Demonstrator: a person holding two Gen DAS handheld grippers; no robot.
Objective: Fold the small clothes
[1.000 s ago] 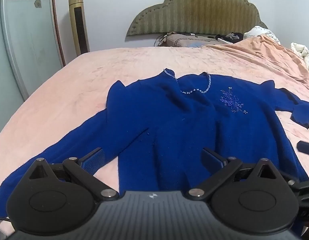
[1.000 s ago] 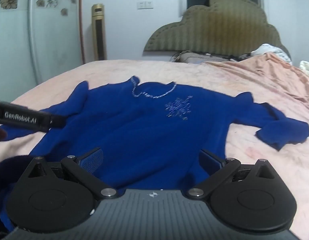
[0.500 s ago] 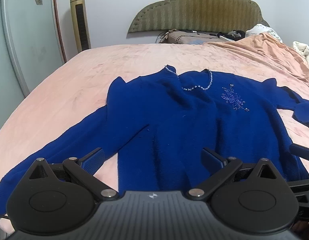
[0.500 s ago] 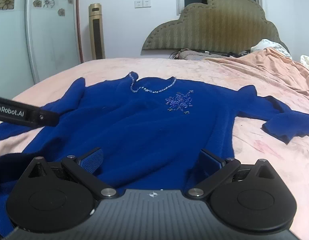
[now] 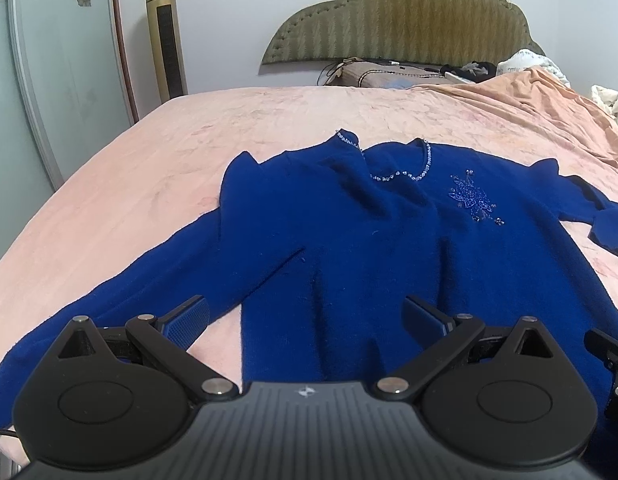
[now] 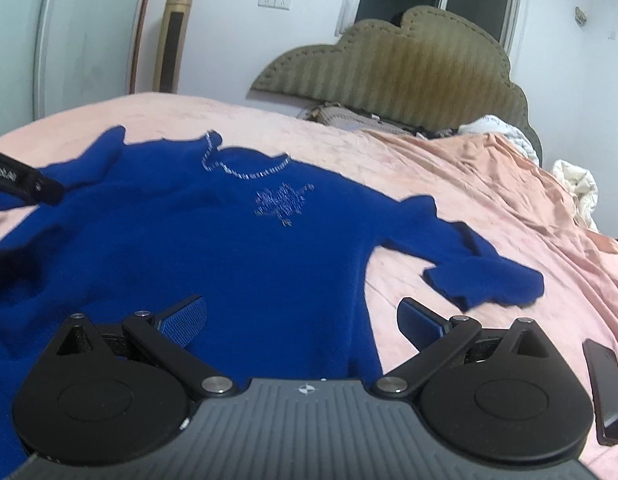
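— Where's the sweater?
— The fuzzy royal-blue knit sweater [image 5: 349, 248] lies spread on the bed's [image 5: 157, 168] wrinkled pink sheet, beaded neckline [image 6: 245, 168] toward the scalloped headboard [image 5: 397, 20].
— Grippers?
— Left gripper [image 5: 305, 316] and right gripper [image 6: 303, 316] both released, holding nothing, over its hem.

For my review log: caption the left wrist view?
Open left gripper above a blue sweater spread flat on a pink bed.
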